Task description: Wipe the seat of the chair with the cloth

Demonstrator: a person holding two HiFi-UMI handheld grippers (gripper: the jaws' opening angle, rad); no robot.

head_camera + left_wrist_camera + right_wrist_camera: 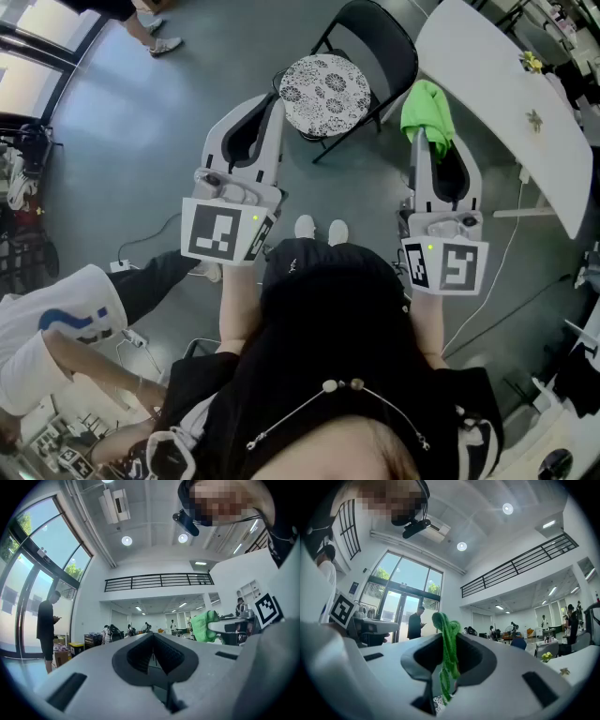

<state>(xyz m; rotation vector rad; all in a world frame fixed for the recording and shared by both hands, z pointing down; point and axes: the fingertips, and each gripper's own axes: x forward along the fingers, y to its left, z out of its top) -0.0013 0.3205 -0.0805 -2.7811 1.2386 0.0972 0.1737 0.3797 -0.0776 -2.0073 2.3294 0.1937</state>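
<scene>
The right gripper [418,141] is pinching the green cloth [428,111] between its fingers near the patterned seat [326,94] of the chair [380,42], while the left gripper [272,105] is hovering with fingers pressed together.

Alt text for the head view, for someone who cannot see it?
A person holds two grippers toward a black folding chair with a patterned round seat: the right gripper clamps a green cloth, the left gripper holds nothing. A white table stands at right.

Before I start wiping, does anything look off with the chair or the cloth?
Nothing stands out. The chair stands upright, its patterned seat bare, and the green cloth hangs pinched in the right gripper. The left gripper is shut and empty.
</scene>
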